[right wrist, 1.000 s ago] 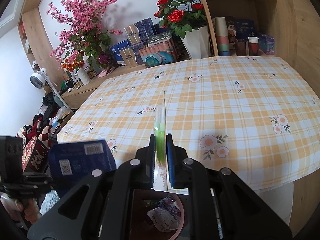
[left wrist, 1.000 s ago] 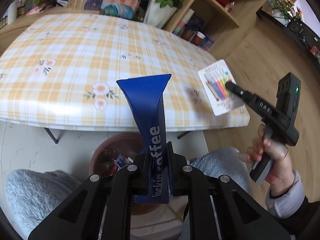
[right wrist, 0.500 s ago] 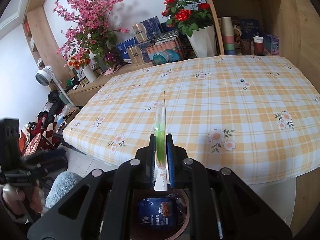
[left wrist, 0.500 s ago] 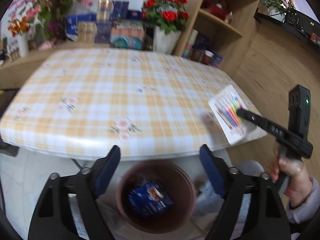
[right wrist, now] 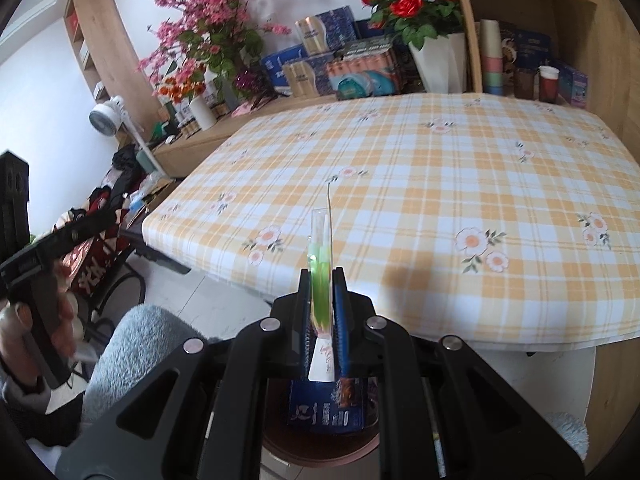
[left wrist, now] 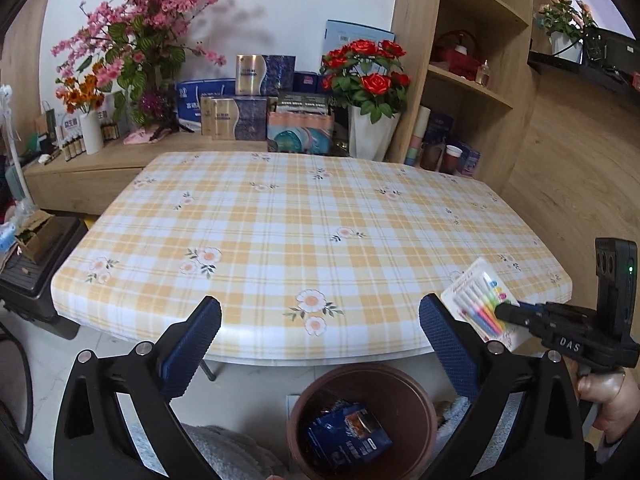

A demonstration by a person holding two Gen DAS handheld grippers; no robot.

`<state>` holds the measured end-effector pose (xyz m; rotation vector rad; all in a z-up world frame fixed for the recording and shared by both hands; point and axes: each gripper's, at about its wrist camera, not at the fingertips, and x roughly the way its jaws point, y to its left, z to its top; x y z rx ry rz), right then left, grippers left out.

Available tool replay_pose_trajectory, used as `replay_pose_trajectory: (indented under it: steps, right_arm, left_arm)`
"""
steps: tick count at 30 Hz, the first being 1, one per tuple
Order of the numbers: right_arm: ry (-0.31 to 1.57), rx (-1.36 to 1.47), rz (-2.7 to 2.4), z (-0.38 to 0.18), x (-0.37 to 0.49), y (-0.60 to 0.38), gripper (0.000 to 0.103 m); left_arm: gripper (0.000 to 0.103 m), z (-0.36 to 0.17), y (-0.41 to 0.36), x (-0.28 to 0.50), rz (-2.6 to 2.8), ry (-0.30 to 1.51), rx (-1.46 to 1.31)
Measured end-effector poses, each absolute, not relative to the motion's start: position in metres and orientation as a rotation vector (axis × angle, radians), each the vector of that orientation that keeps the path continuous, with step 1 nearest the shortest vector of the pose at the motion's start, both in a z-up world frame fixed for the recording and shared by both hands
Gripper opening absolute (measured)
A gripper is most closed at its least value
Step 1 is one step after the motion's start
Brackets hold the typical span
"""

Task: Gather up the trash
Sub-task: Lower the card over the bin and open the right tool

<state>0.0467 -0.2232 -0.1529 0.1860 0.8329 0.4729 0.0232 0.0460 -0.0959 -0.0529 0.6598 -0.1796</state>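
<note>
My left gripper (left wrist: 320,334) is open and empty above the brown bin (left wrist: 362,420) on the floor in front of the table. A blue coffee bag (left wrist: 348,440) lies inside the bin. My right gripper (right wrist: 322,292) is shut on a flat pack of coloured candles (right wrist: 321,280), held edge-on over the bin (right wrist: 320,446). The blue bag (right wrist: 326,410) shows below it. In the left wrist view the right gripper (left wrist: 506,312) holds the candle pack (left wrist: 478,298) at the table's front right corner.
The table with the yellow checked cloth (left wrist: 304,232) fills the middle. Behind it are flower vases (left wrist: 370,136), boxes (left wrist: 240,118) and a wooden shelf unit (left wrist: 472,80). A black stand (left wrist: 36,264) and clutter are on the floor at the left.
My left gripper opened and let go of the blue coffee bag, which fell into the bin. The left gripper then tilted up and back. The right gripper kept its hold and moved over the bin.
</note>
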Motion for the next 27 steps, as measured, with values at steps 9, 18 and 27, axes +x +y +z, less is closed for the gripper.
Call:
replay_pose_trajectory:
  steps: [9, 18, 27]
  right_arm:
    - [0.914, 0.161, 0.528, -0.171, 0.046, -0.198, 0.017]
    - [0.881, 0.164, 0.467, -0.163, 0.048, -0.205, 0.066]
    - [0.767, 0.113, 0.298, -0.125, 0.057, -0.226, 0.097]
  left_arm:
    - [0.097, -0.100, 0.048, 0.021, -0.101, 0.650, -0.011]
    - [0.097, -0.103, 0.046, 0.020, -0.098, 0.637, 0.007]
    - [0.097, -0.089, 0.034, 0.022, -0.138, 0.624, 0.059]
